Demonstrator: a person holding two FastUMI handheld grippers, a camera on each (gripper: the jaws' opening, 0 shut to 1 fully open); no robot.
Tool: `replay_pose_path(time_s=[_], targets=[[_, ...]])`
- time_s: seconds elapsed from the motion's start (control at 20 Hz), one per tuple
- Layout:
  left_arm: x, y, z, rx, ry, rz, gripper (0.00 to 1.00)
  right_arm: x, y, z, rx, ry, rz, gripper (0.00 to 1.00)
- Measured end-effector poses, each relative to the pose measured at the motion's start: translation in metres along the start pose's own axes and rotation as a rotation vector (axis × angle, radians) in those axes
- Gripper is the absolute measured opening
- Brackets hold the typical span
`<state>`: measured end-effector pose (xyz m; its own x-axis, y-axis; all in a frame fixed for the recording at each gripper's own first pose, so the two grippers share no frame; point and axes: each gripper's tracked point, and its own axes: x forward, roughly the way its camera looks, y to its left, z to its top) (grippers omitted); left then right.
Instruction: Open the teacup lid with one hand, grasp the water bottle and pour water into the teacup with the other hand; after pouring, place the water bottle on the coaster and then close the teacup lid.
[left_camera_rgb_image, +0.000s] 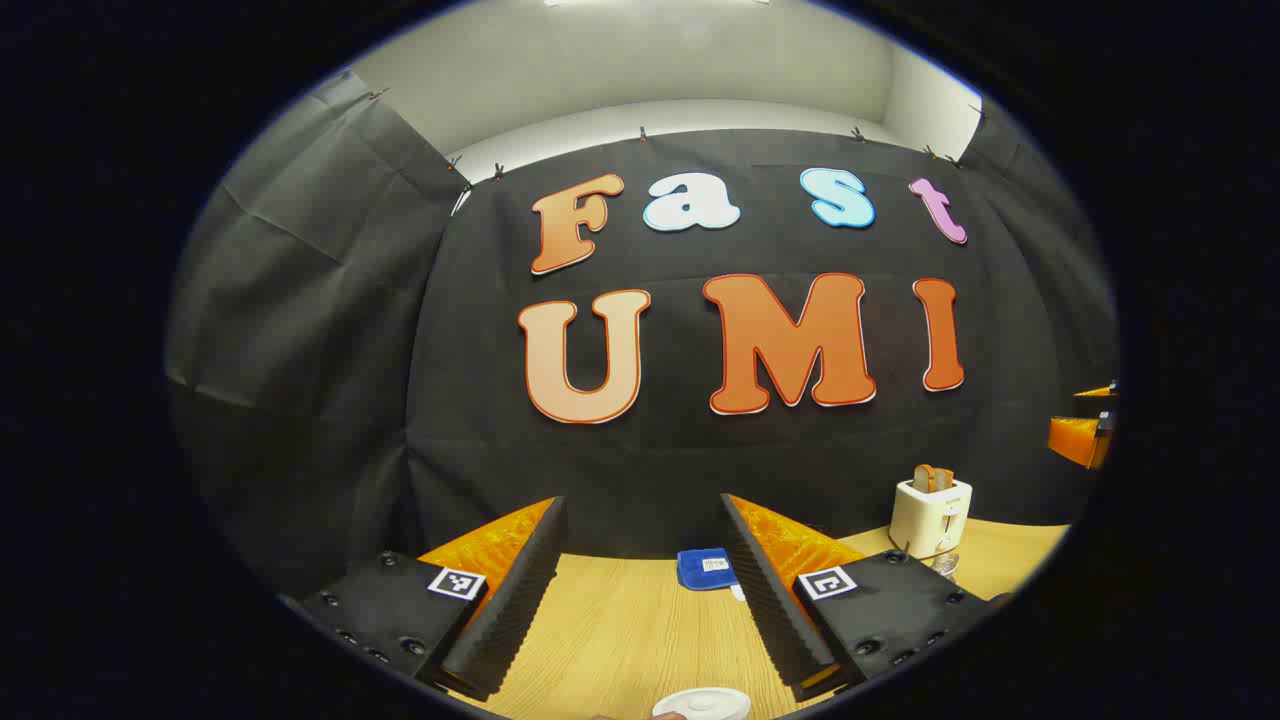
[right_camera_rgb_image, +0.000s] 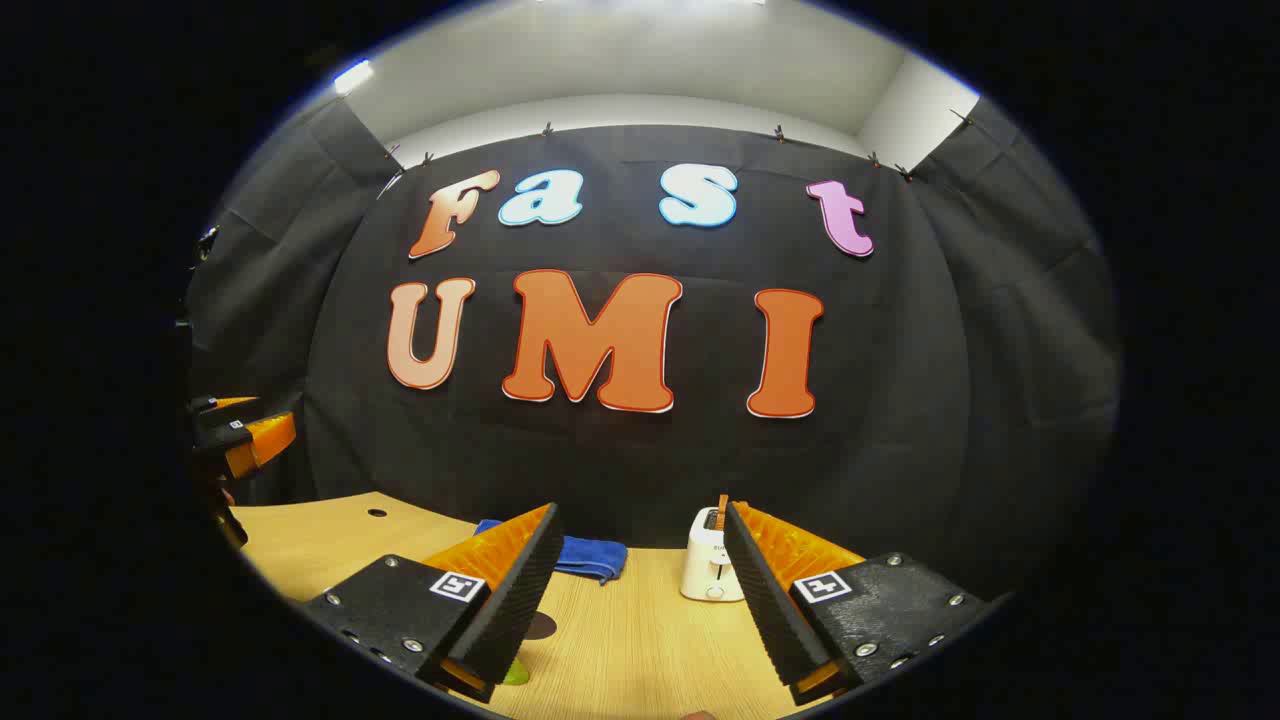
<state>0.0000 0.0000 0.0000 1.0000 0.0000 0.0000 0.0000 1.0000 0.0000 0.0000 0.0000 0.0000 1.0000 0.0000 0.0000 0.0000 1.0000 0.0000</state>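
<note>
My left gripper (left_camera_rgb_image: 642, 505) is open above the wooden table (left_camera_rgb_image: 620, 630), with nothing between its fingers. At the bottom edge of the left gripper view, below the fingers, lies a white round lid (left_camera_rgb_image: 703, 703), partly cut off. A small clear object (left_camera_rgb_image: 945, 562), too small to identify, stands by the toaster. My right gripper (right_camera_rgb_image: 640, 508) is also open and holds nothing. By its left finger in the right gripper view a dark round disc (right_camera_rgb_image: 541, 626), perhaps the coaster, lies on the table, with a green item (right_camera_rgb_image: 515, 672) just below it, mostly hidden.
A white toaster (left_camera_rgb_image: 930, 515) (right_camera_rgb_image: 710, 570) with bread in it stands at the back of the table. A folded blue cloth (left_camera_rgb_image: 705, 568) (right_camera_rgb_image: 590, 555) lies near the wall. The other gripper appears at the right edge (left_camera_rgb_image: 1085, 430) and left edge (right_camera_rgb_image: 240, 435).
</note>
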Motion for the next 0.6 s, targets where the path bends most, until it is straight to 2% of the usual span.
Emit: replay_pose_path(time_s=[0.35, 0.6], targets=[[0.002, -0.001, 0.000, -0.002, 0.003, -0.003, 0.98, 0.000, -0.001, -0.004, -0.028, 0.008, -0.010, 0.96], [-0.002, -0.004, 0.004, 0.006, -0.009, -0.013, 0.98, 0.001, -0.003, 0.008, -0.020, -0.007, -0.013, 0.96]])
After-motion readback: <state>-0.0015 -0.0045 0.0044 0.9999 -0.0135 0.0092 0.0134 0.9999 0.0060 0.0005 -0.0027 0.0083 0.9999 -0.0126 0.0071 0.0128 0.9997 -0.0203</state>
